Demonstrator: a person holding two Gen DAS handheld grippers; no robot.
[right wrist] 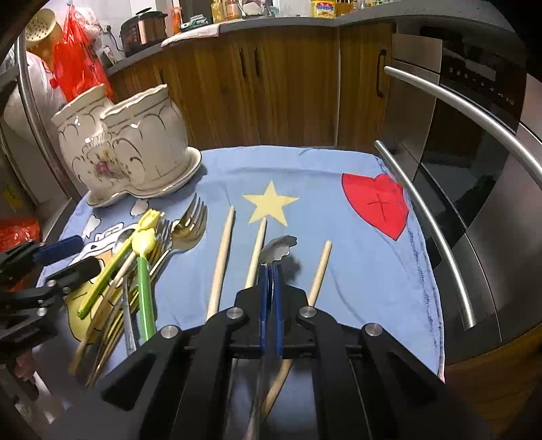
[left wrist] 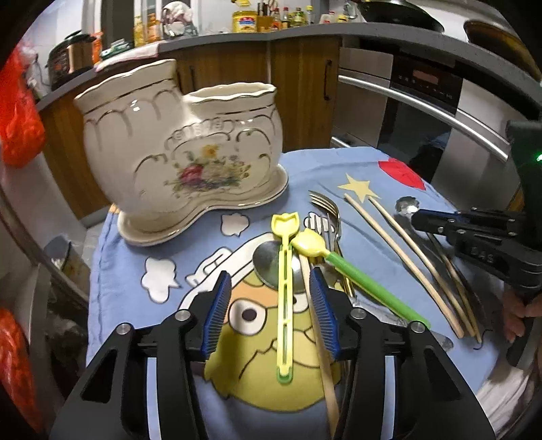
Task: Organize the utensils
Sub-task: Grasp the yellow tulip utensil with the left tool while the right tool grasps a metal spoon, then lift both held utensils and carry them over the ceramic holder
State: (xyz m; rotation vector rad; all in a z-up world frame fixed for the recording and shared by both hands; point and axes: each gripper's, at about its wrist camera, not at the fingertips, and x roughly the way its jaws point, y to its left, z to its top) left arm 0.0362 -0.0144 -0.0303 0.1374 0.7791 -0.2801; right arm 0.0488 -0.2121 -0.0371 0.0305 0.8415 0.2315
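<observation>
Left gripper [left wrist: 271, 301] jaws half-open astride yellow utensil [left wrist: 285, 304]; right gripper [right wrist: 271, 270] clamping spoon [right wrist: 276, 248].

The ceramic holder [left wrist: 176, 149] shows only its outer walls, so the inside of both compartments is hidden. In the left wrist view, the steel spoon [left wrist: 271, 267] lies partly under the yellow slotted utensil [left wrist: 285, 298], and its handle cannot be traced. The pile of forks [right wrist: 189, 223] in the right wrist view overlaps so that the handles cannot be told apart. The small metal spoon [right wrist: 277, 250] vanishes between the right gripper's [right wrist: 271, 270] closed fingers, its handle blurred below. The bottles [left wrist: 271, 17] on the far counter are too small to read.
</observation>
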